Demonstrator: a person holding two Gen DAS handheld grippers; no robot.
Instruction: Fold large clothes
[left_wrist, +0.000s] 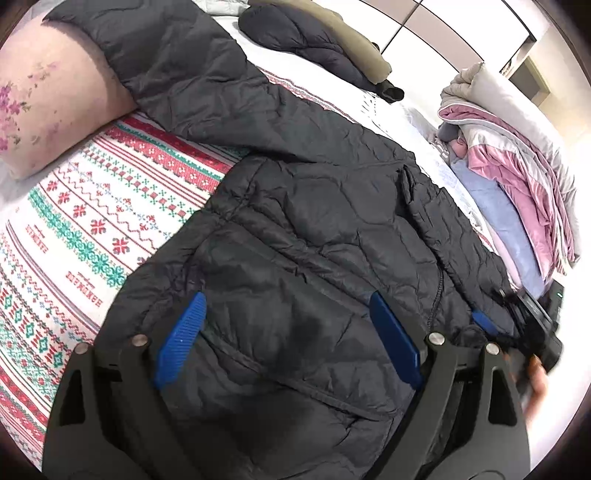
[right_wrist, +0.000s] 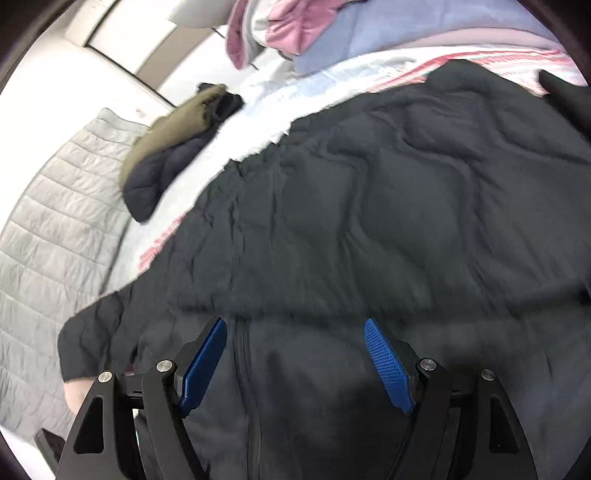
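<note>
Lying spread across the bed (left_wrist: 92, 206), over a red-and-green patterned sheet (left_wrist: 74, 236): a dark quilted jacket (left_wrist: 295, 229), filling the left wrist view from the 6 o'clock edge up to 11 o'clock, one sleeve (left_wrist: 173, 74) stretched toward 11 o'clock and laid over a pink floral pillow (left_wrist: 48, 99). Hovered low over the jacket's body at 6 o'clock: the left gripper (left_wrist: 291, 332), jaws spread wide, blue pads (left_wrist: 181, 339) apart, nothing between them but the fabric below. Could not tell whether the pads touched the cloth. Seen at 4 o'clock in that view: the right gripper (left_wrist: 532, 325), partly blurred, at the jacket's edge. Stacked at 3 o'clock: folded pink, grey and pale blue bedding (left_wrist: 517, 177). Lay at 1 o'clock, well apart from the jacket: an olive and navy garment (left_wrist: 332, 40).

Showed in the right wrist view, blurred: the same jacket (right_wrist: 369, 221) covering the centre and right, its zip (right_wrist: 251, 387) running down toward 6 o'clock. Held just above it, jaws wide apart and gripping nothing: the right gripper (right_wrist: 295, 362). Lay at 10 o'clock: the olive and navy garment (right_wrist: 173, 147), beside a pale grey quilted cover (right_wrist: 55, 221) at 9 o'clock.
</note>
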